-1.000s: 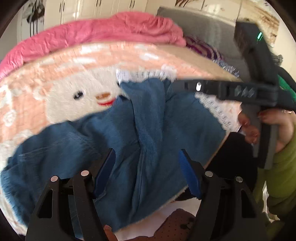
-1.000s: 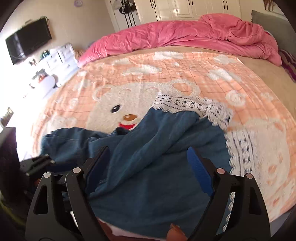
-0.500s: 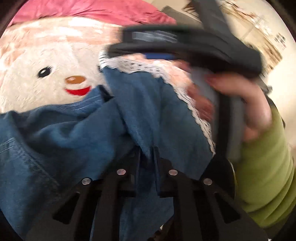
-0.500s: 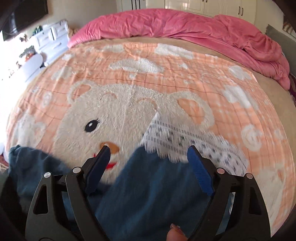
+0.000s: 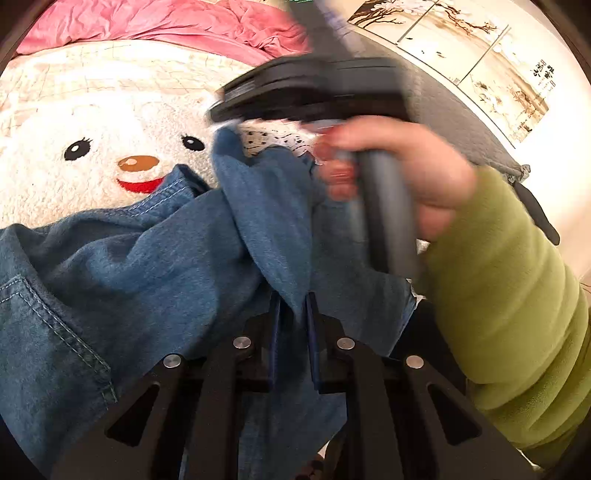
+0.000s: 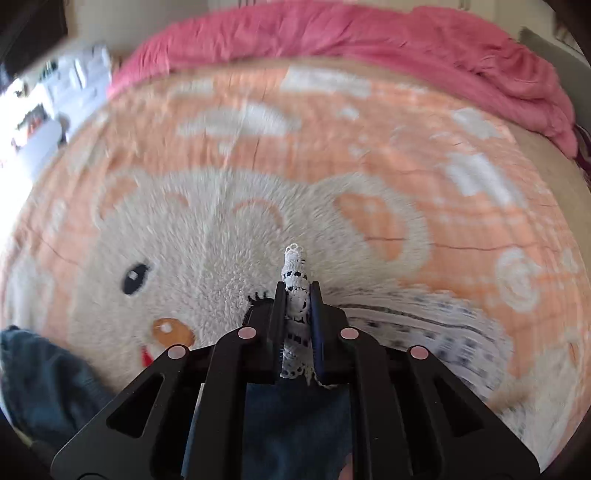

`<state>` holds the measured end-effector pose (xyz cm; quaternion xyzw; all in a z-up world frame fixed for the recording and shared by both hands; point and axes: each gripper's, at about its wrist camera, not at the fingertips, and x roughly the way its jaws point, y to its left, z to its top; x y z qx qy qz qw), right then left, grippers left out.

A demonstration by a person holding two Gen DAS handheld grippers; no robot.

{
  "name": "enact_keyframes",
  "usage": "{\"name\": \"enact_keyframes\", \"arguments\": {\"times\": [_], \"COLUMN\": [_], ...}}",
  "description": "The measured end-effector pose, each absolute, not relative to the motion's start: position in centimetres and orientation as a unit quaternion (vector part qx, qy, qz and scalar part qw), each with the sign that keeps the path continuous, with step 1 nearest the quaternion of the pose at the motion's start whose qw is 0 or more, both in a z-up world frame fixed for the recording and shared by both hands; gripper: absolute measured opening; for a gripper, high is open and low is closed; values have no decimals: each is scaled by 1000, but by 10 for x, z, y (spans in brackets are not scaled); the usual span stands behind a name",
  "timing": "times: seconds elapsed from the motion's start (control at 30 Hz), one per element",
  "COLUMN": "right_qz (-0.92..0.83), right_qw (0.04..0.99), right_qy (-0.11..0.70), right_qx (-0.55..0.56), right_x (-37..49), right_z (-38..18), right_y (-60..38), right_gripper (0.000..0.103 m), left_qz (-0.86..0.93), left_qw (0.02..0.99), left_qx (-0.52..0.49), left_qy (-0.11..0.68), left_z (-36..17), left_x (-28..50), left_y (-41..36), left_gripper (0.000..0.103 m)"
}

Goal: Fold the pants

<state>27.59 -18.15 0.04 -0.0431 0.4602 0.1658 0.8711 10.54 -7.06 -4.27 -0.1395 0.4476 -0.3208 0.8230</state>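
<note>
Blue denim pants point(image 5: 147, 266) with a white lace hem point(image 6: 295, 266) lie crumpled on a peach blanket with a bear face point(image 6: 236, 229). My left gripper point(image 5: 293, 299) is shut on a raised fold of the denim near the bed's front edge. My right gripper point(image 6: 298, 291) has its jaws closing, the pads pressed on a strip of the lace hem that sticks up between them. In the left wrist view a hand point(image 5: 399, 173) in a green sleeve point(image 5: 509, 295) holds the right gripper's handle just beyond the fold, blurred by motion.
A rumpled pink duvet point(image 6: 332, 33) lies across the far side of the bed. A grey headboard or cushion point(image 5: 461, 122) and framed wall pictures point(image 5: 480, 55) are at the right. White drawers point(image 6: 55, 92) stand off the bed's left side.
My right gripper moved in over the lace hem and shut on it. My left gripper went from open around the denim fold to shut on it and has stayed there.
</note>
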Motion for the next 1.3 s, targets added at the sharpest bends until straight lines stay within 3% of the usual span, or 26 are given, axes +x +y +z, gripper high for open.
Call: {"name": "enact_keyframes", "arguments": {"times": [0.2,0.37,0.67,0.9,0.97,1.0,1.03,1.17,1.23,1.3], "right_qz": [140,99,77,65,67,65,62,63,59,57], "right_qw": [901,906,868,843,840,839,838,842,846,851], "right_qy": [409,392,414,450,451,452,453,454,454,450], "right_qx": [44,124,261,289,294,296,296,285,274,265], "right_x": [230,185,123,94,88,86,85,83,84,84], "right_z": [49,57,21,-11,-14,-16,-18,-22,-23,-24], "right_y": [-251,-324,-394,-409,-412,-413,-413,-413,-412,-415], "right_gripper": [6,6,6,8,20,37,45,42,20,12], "left_qz": [-313,-307,-317,-334,-335,-336,-338,-335,-333,-329], "left_qw": [836,848,857,856,854,851,849,849,848,847], "left_qx": [-116,-94,-42,10,16,18,20,35,34,37], "left_qy": [437,423,404,394,398,403,406,407,411,416], "left_z": [-42,-38,-31,-22,-24,-26,-27,-31,-34,-38], "left_x": [102,93,88,64,61,59,58,54,55,55], "left_y": [-79,-85,-77,-83,-86,-89,-91,-99,-100,-103], "left_gripper": [12,12,12,12,12,12,12,12,12,12]}}
